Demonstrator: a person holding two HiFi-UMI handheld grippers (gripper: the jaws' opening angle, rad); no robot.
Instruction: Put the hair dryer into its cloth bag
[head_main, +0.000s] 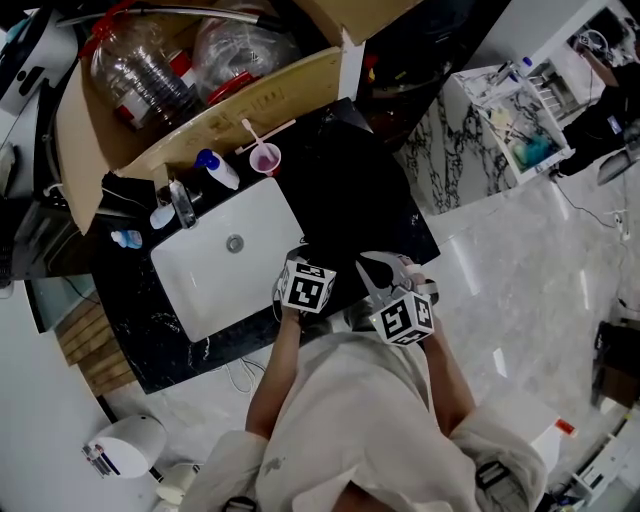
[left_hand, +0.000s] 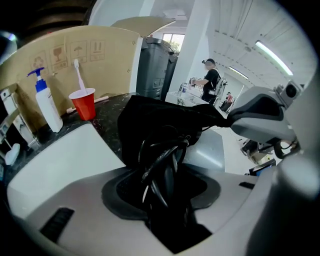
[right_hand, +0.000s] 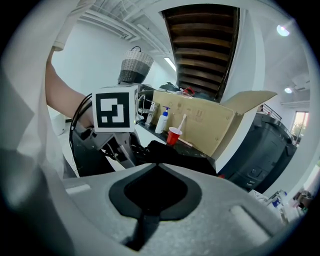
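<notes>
The black cloth bag (left_hand: 145, 122) lies on the dark counter (head_main: 130, 330), to the right of the sink; it also shows as a dark heap (right_hand: 170, 152). My left gripper (left_hand: 162, 185) is shut on the hair dryer's glossy black coiled cord (left_hand: 159, 162) at the bag's mouth. The dryer's body is hidden in the black cloth. My right gripper (right_hand: 155, 187) is shut on black fabric. From the left gripper view, the right gripper (left_hand: 229, 121) pinches the bag's edge and holds it up. Both marker cubes sit close together at the counter's front edge, the left gripper (head_main: 303, 272) beside the right gripper (head_main: 385, 285).
A white sink (head_main: 200, 290) with a faucet (head_main: 182, 205) lies left of the bag. Behind it stand a pump bottle (left_hand: 47, 102), a red cup with a toothbrush (left_hand: 85, 102) and an open cardboard box (head_main: 230, 105). A dark bin (left_hand: 155, 70) stands behind. A person (left_hand: 207, 80) works far off.
</notes>
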